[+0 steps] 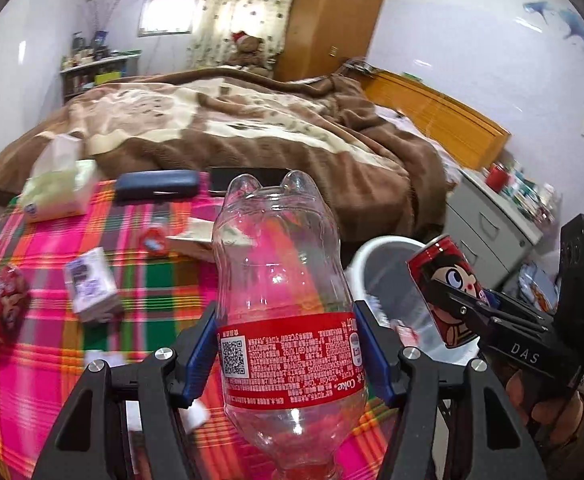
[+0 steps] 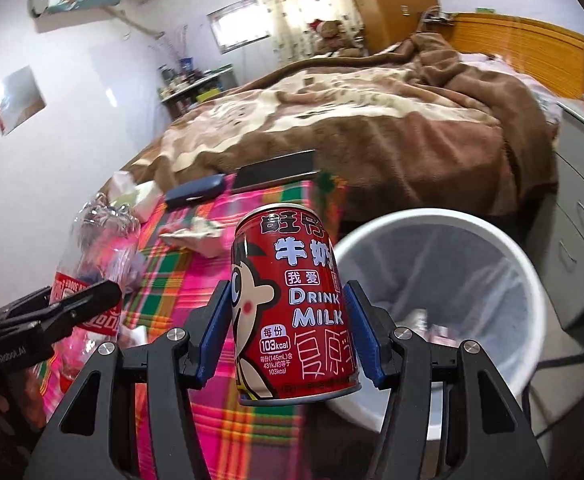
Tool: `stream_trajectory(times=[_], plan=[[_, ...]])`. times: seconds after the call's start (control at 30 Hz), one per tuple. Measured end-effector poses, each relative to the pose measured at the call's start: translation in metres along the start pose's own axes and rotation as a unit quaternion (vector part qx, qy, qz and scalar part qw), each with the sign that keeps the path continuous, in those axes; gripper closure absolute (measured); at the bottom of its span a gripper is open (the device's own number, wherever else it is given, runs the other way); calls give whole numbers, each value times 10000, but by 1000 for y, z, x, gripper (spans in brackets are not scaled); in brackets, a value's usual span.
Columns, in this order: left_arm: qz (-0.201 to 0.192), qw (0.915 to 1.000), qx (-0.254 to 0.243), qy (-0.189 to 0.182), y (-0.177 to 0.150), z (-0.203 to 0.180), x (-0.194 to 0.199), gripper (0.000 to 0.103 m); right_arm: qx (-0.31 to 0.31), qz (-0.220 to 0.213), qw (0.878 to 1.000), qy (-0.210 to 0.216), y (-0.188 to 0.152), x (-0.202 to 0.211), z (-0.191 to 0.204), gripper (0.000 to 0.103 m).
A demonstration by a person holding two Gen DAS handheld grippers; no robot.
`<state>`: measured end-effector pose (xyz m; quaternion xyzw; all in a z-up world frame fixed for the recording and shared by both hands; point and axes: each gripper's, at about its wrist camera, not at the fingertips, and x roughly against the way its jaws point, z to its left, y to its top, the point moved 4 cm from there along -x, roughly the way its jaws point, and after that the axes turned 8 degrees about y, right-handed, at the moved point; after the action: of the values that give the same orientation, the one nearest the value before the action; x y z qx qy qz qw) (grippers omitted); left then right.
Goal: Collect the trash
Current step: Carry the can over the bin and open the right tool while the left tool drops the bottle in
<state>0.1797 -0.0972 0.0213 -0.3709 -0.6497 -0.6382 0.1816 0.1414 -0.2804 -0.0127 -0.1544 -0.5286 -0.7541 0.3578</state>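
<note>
Clamping an empty clear cola bottle between blue pads, left gripper about half spread, jaws pressed against the red label band, bottle base pointing away toward the bed, neck toward the camera. Held above the plaid tablecloth in pink, green and orange. Gripping a small red milk can upright in the right gripper, also roughly half spread, pads tight on both sides of the can, cartoon face and "DRINK MILK" lettering facing the camera. Positioned just beside the rim of a white waste bin lined with a clear bag, some scraps lying at its bottom; can not yet over the opening. Left on the cloth: a tissue pack, a dark blue case, a black flat device, a small white packet, a red snack wrapper and crumpled paper. Seen beyond, a grey drawer cabinet next to the bed. Part of a hand visible under the right tool.
</note>
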Motion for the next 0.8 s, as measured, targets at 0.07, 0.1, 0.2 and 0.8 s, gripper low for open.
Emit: stream_trajectory(times=[0.07, 0.1, 0.2, 0.8], plan=[[66, 9999, -61, -139, -1, -15, -6, 39, -79, -43, 9998, -150, 0, 7, -14, 46], [100, 9996, -96, -249, 0, -25, -10, 39, -117, -53, 9997, -221, -1, 10, -19, 46], [197, 9986, -234, -435, -1, -53, -22, 39, -245, -52, 9987, -439, -2, 13, -35, 46], [822, 9900, -770, -846, 1, -151, -99, 39, -726, 440, 9904, -1088, -23, 5, -105, 46]])
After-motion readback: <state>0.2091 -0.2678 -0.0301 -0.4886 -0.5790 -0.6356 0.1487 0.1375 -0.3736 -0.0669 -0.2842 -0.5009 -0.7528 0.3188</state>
